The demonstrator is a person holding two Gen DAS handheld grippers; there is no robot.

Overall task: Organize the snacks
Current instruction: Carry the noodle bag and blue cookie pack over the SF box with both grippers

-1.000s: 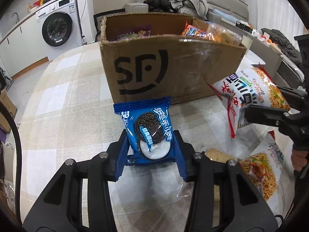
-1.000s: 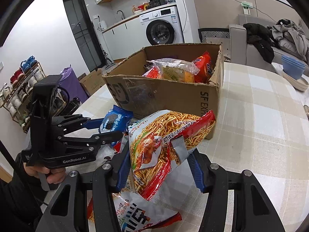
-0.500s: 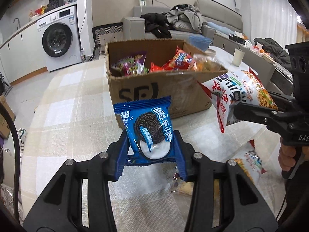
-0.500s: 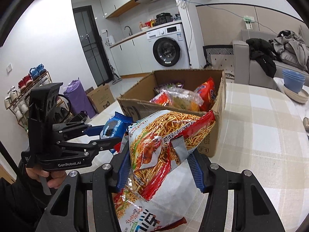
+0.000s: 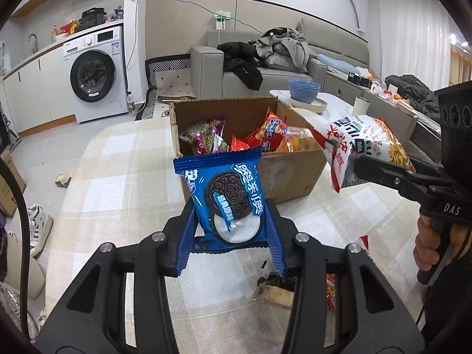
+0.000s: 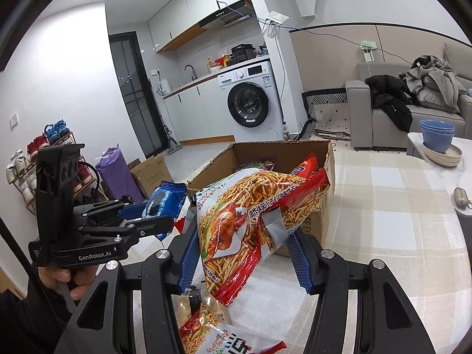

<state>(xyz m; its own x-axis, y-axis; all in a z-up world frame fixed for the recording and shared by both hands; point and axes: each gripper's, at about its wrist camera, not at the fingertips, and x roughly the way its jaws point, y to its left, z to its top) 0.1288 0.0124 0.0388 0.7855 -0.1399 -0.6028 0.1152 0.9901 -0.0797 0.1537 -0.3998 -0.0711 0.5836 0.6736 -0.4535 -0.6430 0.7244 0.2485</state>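
My left gripper (image 5: 230, 236) is shut on a blue Oreo packet (image 5: 224, 194), held upright above the table, just short of the open cardboard box (image 5: 289, 174). The box holds several snack bags (image 5: 265, 135). My right gripper (image 6: 244, 253) is shut on a red-and-white noodle-snack bag (image 6: 247, 221), raised beside the box's near right corner; the bag also shows in the left wrist view (image 5: 362, 144). The left gripper with the Oreo packet (image 6: 165, 200) shows at left in the right wrist view.
Another noodle-snack bag (image 6: 215, 333) and a small cracker packet (image 5: 277, 292) lie on the checked tablecloth (image 5: 118, 194) below the grippers. Blue bowls on plates (image 5: 303, 91) stand beyond the box. A small object (image 6: 461, 196) lies at the table's right.
Both grippers have risen with their packets. The box's inside now shows from above, and the box looks lower and farther in both views.
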